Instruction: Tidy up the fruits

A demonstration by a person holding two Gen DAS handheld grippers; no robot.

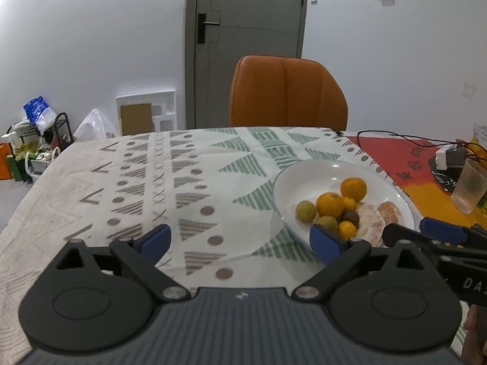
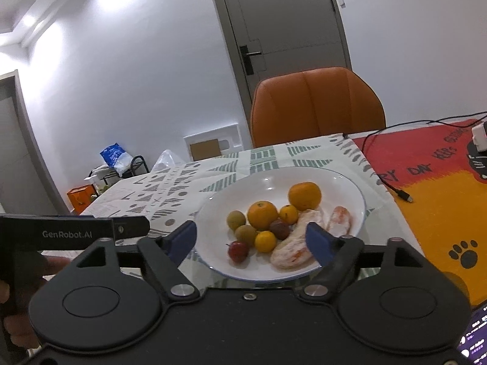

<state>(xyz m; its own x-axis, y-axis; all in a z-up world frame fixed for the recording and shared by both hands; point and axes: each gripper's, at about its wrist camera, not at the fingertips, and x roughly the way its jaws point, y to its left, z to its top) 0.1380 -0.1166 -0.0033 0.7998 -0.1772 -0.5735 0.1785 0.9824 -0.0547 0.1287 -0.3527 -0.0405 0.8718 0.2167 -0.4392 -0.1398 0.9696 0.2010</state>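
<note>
A white plate (image 2: pixel 344 182) on the patterned tablecloth holds several fruits: two oranges (image 2: pixel 304 195), small yellow citrus (image 2: pixel 265 241), greenish-brown round fruits (image 2: pixel 236 219), a dark purple fruit (image 2: pixel 279 228), a small red fruit (image 2: pixel 238 251) and two peeled citrus pieces (image 2: pixel 296 245). My right gripper (image 2: pixel 251 238) is open and empty, just in front of the plate's near rim. My left gripper (image 1: pixel 240 241) is open and empty over the cloth, left of the plate (image 1: pixel 304 179); its right finger (image 1: pixel 325 241) is by the plate's near rim.
An orange chair (image 1: pixel 287 91) stands at the table's far side. A red-orange mat (image 2: pixel 441 200) with a cable (image 2: pixel 395 190) lies to the right. A plastic cup (image 1: pixel 470 187) and a white adapter (image 1: pixel 446 155) stand at the right.
</note>
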